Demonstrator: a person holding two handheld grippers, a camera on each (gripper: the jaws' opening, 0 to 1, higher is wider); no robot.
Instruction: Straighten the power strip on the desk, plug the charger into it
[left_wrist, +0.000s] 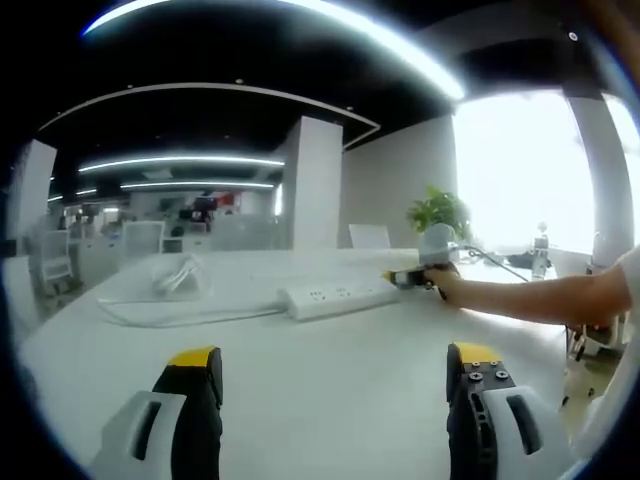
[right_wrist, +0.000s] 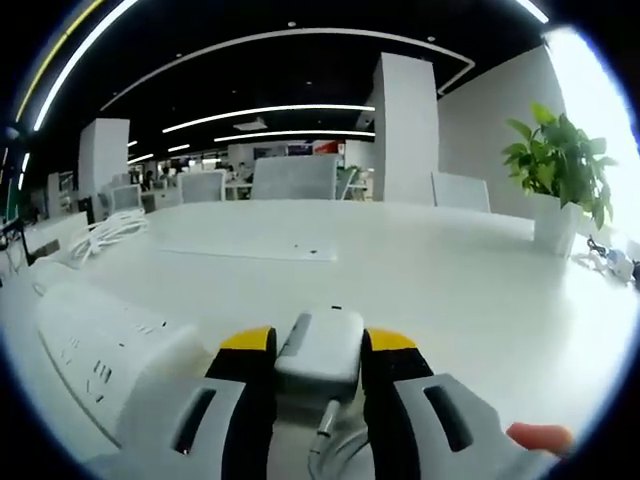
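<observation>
Right gripper view: jaws clamp charger (right_wrist: 320, 345) beside power strip (right_wrist: 100, 360).

Probably an open-plan office: white desks (left_wrist: 300, 380), office chairs (right_wrist: 292, 178), ceiling light strips (right_wrist: 270, 110).

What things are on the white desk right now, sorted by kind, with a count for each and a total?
Power strip: 1
Charger, clamped in the right hand-held gripper: 1
Potted plant: 1
Coiled white cable: 1
Total: 4
The left hand-held gripper hangs open above the desk, holding nothing.
</observation>
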